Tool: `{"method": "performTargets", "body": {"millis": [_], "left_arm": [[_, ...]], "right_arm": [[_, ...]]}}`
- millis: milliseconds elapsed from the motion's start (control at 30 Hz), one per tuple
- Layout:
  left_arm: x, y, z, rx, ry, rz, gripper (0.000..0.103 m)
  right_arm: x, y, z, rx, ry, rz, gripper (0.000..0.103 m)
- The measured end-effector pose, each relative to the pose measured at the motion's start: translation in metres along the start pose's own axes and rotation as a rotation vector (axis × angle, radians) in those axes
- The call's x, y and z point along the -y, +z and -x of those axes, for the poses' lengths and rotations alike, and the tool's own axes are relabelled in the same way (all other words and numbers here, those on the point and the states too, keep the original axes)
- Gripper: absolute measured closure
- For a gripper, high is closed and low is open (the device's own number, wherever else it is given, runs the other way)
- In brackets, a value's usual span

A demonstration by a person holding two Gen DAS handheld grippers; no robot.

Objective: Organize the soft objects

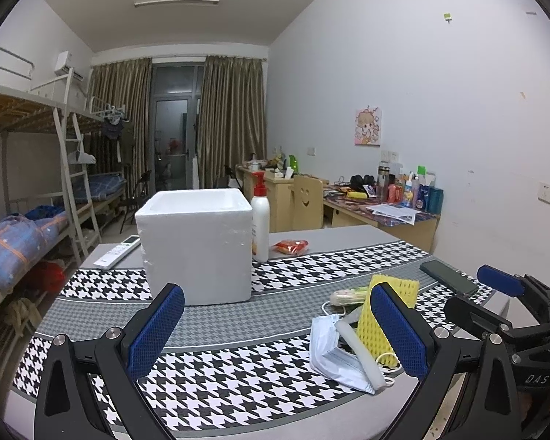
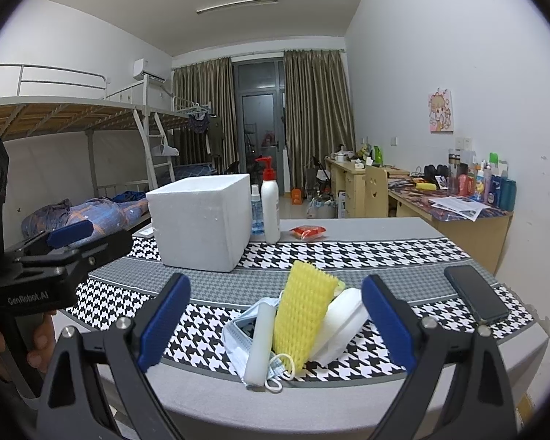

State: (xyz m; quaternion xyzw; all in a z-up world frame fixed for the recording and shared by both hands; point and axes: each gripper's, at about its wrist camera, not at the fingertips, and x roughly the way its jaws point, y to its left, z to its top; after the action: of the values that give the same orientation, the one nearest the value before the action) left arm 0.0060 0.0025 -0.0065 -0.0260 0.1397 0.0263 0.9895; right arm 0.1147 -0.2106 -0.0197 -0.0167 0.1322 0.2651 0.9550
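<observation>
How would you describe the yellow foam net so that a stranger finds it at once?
Start at the white foam box on the houndstooth table. Nearer the front edge lies a small pile with a blue face mask. The yellow foam net stands up in it, the only yellow, mesh-textured piece.

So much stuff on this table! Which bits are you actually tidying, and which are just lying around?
For the job:
- yellow foam net
- face mask
- white foam pieces
- white foam box, probably where they go

Just lying about:
- phone
- pump bottle
- small spray bottle
- red packet
- remote control
</observation>
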Motion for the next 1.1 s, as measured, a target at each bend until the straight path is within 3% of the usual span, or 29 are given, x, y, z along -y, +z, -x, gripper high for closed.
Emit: {"method": "performTargets", "body": {"millis": [1100], "left_arm": [[0.005, -0.002, 0.001, -0.009, -0.010, -0.003, 0.001]], "right_arm": [[0.003, 0.007, 0.011, 0.067, 0.003, -0.012, 0.007]]}}
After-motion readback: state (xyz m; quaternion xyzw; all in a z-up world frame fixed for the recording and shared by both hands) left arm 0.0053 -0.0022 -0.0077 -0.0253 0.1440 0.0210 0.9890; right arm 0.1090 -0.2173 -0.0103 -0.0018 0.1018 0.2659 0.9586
